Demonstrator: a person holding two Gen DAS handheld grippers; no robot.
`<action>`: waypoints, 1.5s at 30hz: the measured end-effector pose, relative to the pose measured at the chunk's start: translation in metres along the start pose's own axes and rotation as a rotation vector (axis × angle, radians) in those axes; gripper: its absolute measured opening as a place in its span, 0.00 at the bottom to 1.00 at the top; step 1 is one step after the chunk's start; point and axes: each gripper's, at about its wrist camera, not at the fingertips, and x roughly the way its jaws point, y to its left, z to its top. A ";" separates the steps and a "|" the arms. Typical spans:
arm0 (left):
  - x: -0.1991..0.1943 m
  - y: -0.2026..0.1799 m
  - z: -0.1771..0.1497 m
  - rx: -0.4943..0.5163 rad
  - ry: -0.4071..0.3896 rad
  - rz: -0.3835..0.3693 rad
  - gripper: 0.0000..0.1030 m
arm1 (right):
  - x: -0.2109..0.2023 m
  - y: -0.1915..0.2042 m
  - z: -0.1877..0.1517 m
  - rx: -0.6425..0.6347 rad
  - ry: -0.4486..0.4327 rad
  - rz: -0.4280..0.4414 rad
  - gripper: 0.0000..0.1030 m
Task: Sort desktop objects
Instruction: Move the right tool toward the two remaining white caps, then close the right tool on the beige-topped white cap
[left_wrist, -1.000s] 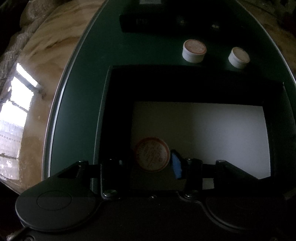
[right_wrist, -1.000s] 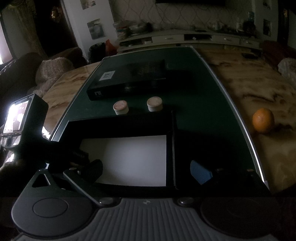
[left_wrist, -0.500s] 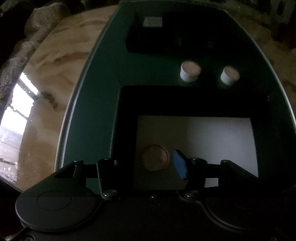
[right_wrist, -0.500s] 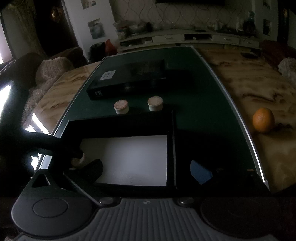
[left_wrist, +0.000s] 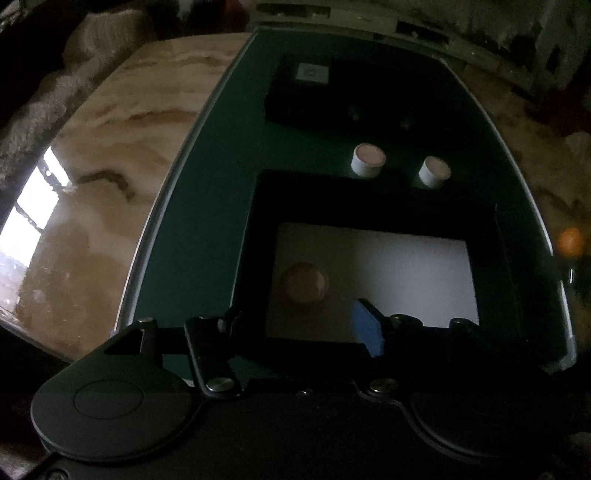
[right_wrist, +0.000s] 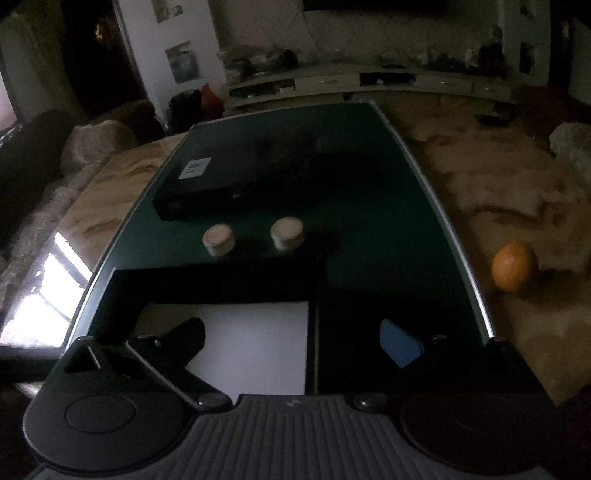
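So the left gripper (left_wrist: 299, 325) is spread wide with nothing in it, hanging over the near-left corner of the black tray (left_wrist: 513, 258); one round cap-looking container (left_wrist: 303, 283) already sits on the tray's white liner just ahead of the left tongs, between the fingers but not touched; the right gripper (right_wrist: 291, 341) is gaping too and holding nothing, parked over the tray's right wall. Two more little white containers (right_wrist: 218, 239) and (right_wrist: 287, 232) stand on the green mat (right_wrist: 369, 192) just past the tray's far edge, a bit left of centre from the right tongs, close together but apart; beyond them lies a flat black box (right_wrist: 221, 184); an orange (right_wrist: 514, 270) sits off on the marble to the far right. My guess is these tubs are light, stiff plastic with smooth sides, so they could slip or tip; I'd pinch across the round wall low down, not on the lid. Hard to see stuff: it's really dark, the labels on the lids are unreadable, the tray's inner walls are just black, and the left tongs' left finger melts into shadow; can't tell if the tubs are full or empty.
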 end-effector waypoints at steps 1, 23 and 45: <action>0.000 0.000 -0.002 0.001 0.001 -0.001 0.59 | 0.003 -0.001 0.006 -0.002 0.000 -0.009 1.00; -0.010 0.007 -0.012 0.003 -0.040 -0.030 0.81 | 0.129 0.013 0.101 -0.056 0.171 -0.041 1.00; -0.003 0.018 -0.019 -0.019 -0.017 -0.062 0.83 | 0.205 0.033 0.105 -0.093 0.299 -0.089 0.78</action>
